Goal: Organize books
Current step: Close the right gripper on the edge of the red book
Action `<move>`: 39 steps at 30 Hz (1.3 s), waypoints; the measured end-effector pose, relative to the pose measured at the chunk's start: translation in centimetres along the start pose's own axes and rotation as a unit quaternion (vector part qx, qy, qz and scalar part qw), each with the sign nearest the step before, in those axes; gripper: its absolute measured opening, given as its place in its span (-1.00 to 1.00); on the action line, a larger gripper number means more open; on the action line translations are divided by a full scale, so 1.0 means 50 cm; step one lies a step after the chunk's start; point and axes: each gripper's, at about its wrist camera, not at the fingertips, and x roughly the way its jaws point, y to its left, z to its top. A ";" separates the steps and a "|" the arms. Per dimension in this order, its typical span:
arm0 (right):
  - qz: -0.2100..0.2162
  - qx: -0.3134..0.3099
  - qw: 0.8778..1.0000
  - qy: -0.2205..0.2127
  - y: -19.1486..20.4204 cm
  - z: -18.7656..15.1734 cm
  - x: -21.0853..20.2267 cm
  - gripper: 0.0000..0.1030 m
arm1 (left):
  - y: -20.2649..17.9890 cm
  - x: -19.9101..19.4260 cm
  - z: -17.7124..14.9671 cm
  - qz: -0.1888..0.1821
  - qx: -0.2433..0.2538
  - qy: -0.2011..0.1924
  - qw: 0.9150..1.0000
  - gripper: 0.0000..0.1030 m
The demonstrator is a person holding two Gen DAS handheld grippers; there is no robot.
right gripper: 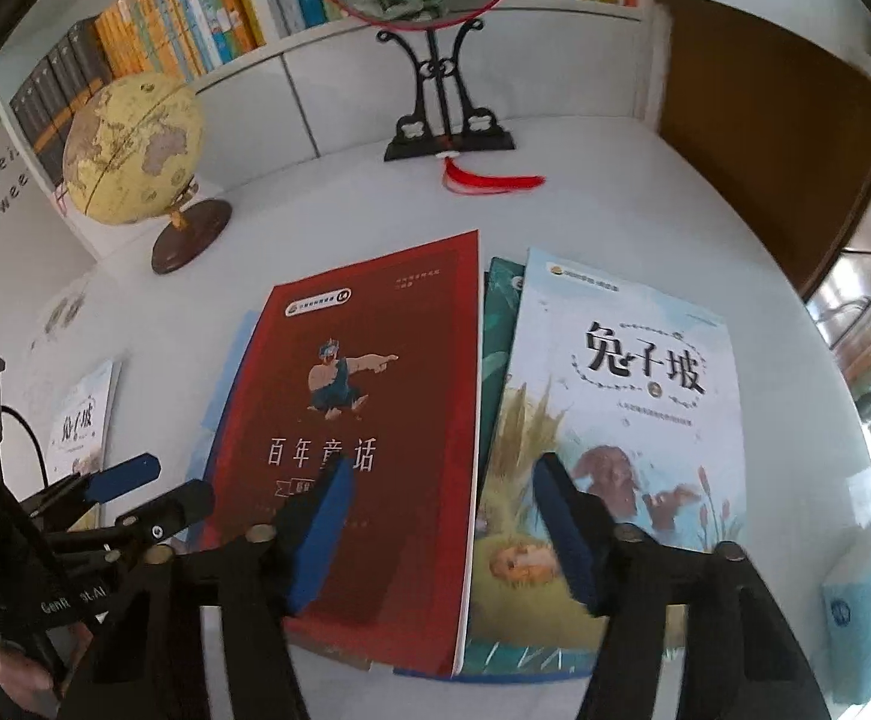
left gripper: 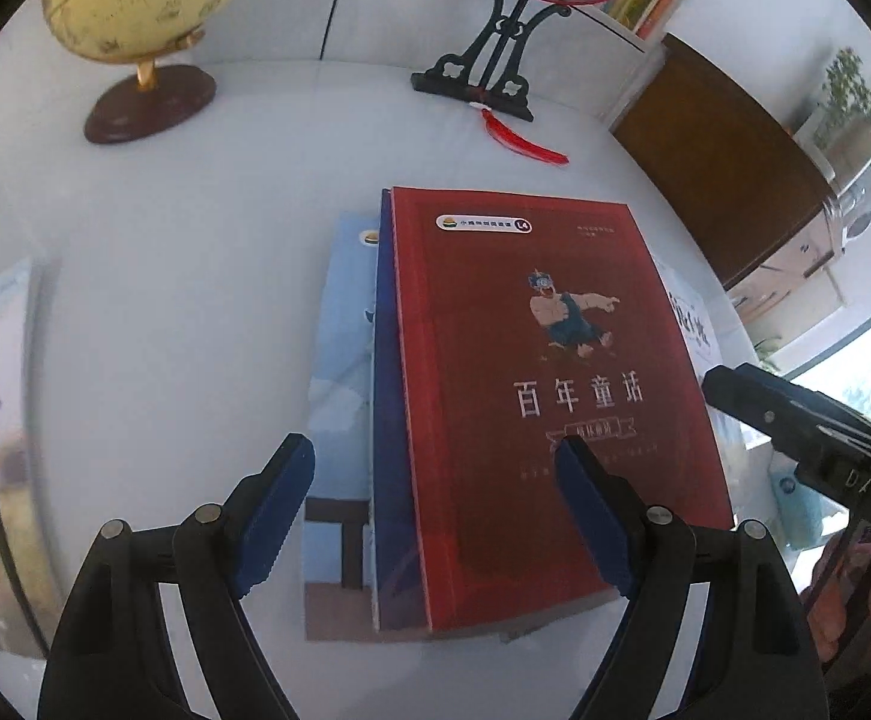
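A glossy paper cover is shown on the red book (left gripper: 531, 372), with light reflected off it. A smoother, paler paper cover is seen on the rabbit book (right gripper: 633, 420). The table (left gripper: 195, 312) is finished in matt white. The globe (right gripper: 135, 150) is carried on a polished dark wood base with a brass-like stem. Ridged blue rubbery pads (left gripper: 276, 510) are fitted on black matt plastic fingers with metal pins. The tassel (right gripper: 489, 182) is made of red thread.

White desk (right gripper: 645, 192) carries book piles (right gripper: 615, 396) under the tongs, globe (right gripper: 135, 162) and fan stand (right gripper: 447, 132) beyond.
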 end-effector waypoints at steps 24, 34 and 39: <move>0.040 -0.023 0.998 0.034 0.026 -0.002 0.072 -0.08 | -0.010 0.032 -0.005 -0.063 0.002 0.032 0.998 0.55; 0.027 -0.050 0.998 0.037 0.054 -0.056 0.043 -0.08 | -0.029 -0.015 -0.057 -0.031 0.014 0.035 0.999 0.55; 0.027 -0.058 0.997 0.046 0.072 -0.087 0.028 -0.08 | -0.031 -0.033 -0.090 -0.027 0.024 0.058 0.998 0.55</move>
